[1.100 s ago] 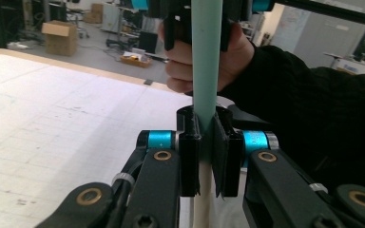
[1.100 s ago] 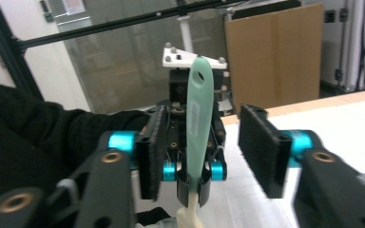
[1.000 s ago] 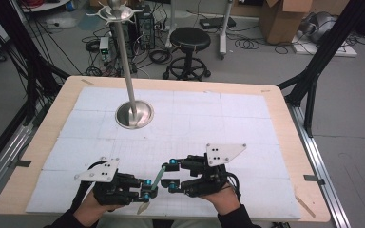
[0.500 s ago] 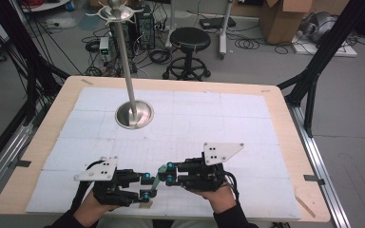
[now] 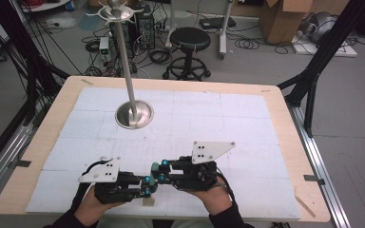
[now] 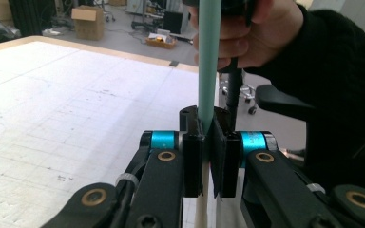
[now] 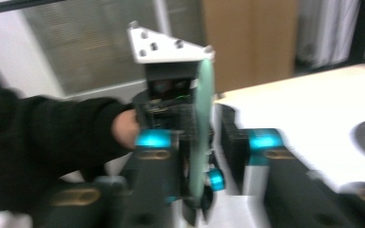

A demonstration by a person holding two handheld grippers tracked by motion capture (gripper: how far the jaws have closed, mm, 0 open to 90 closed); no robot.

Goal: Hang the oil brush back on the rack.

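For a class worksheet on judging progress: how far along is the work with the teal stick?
Done: the left gripper is shut on the teal stick. In hand: the right gripper, whose jaws have just been opening, has the stick between them, unpressed. Left: unclear; the metal stand stands untouched farther back.

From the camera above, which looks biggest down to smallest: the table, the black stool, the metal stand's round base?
1. Table, by far.
2. Stool, though it stands farther from the camera, so this is unsure.
3. Stand's round base, close to the stool seat in apparent width.
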